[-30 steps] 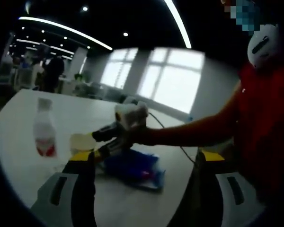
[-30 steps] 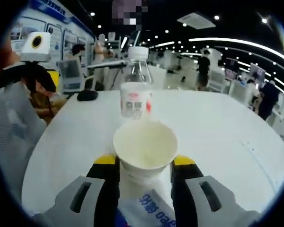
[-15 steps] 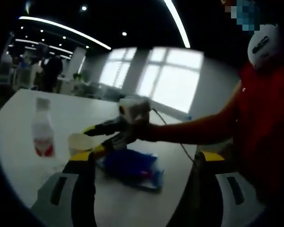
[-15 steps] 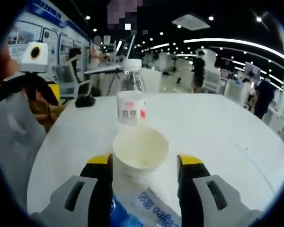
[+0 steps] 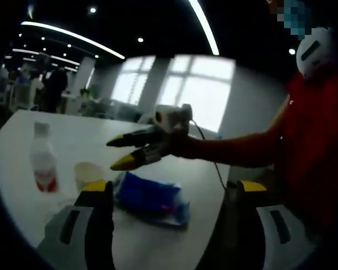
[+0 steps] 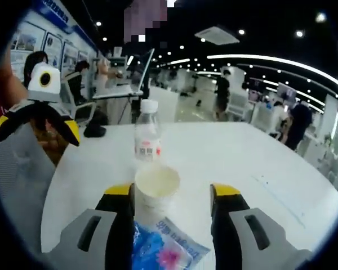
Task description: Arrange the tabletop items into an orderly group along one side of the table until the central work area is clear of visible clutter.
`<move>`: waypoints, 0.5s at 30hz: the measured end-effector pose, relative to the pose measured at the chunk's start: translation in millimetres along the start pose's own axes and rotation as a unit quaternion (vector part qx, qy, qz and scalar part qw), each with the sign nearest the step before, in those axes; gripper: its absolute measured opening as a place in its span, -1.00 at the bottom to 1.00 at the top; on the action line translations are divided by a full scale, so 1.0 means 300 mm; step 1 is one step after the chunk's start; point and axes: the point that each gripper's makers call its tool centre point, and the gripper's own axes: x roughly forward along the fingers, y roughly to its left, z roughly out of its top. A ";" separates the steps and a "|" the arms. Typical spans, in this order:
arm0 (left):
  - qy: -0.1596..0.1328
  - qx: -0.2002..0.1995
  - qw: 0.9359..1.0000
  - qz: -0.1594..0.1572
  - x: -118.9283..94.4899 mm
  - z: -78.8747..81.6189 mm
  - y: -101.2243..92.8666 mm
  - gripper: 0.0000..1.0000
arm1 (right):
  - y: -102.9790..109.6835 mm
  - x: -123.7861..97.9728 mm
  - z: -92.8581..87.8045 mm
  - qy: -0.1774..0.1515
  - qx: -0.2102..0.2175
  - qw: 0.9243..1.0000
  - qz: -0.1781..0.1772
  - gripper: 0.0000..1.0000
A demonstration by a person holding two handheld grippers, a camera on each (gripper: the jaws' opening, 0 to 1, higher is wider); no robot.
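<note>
A cream paper cup [image 6: 156, 183] stands upright on the white table [image 6: 242, 157], just beyond the tips of my right gripper [image 6: 172, 191], which is open and apart from it. Behind the cup stands a clear bottle [image 6: 147, 138] with a red and white label. A blue packet [image 6: 158, 247] lies flat between the right jaws. In the left gripper view the cup [image 5: 87, 174] sits beside the bottle [image 5: 42, 163], with the packet [image 5: 149, 197] to their right. The right gripper [image 5: 117, 154] hovers open above the packet. My left gripper [image 5: 169, 188] is open and holds nothing.
A grey chair [image 6: 17, 169] stands at the table's left edge, under the left gripper [image 6: 36, 132]. A black object [image 6: 94, 130] lies near the far left rim. A person in red [image 5: 315, 140] fills the right of the left gripper view. People stand far behind.
My right gripper opened and let go of the cup, then drew back and up. The cup now stands on the table near the bottle. The left gripper stayed open.
</note>
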 end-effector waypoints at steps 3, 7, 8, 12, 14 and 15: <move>0.003 0.003 1.000 -0.007 0.005 -0.002 -0.009 0.74 | -0.007 -0.039 0.007 0.000 -0.001 1.000 -0.014 0.05; 0.009 0.011 1.000 -0.020 0.015 -0.001 -0.026 0.73 | -0.007 -0.117 0.015 0.002 0.000 0.999 -0.039 0.04; 0.010 0.014 1.000 -0.025 0.018 0.000 -0.031 0.73 | -0.006 -0.131 0.016 0.002 0.001 0.999 -0.044 0.04; 0.013 0.019 0.999 -0.038 0.025 0.003 -0.043 0.73 | 0.004 -0.200 0.010 0.006 0.004 0.998 -0.068 0.03; 0.015 0.024 0.999 -0.046 0.030 0.004 -0.052 0.73 | 0.012 -0.233 0.003 0.010 0.007 0.997 -0.079 0.02; 0.018 0.027 0.998 -0.050 0.032 0.002 -0.057 0.73 | 0.016 -0.247 0.000 0.011 0.007 0.996 -0.084 0.02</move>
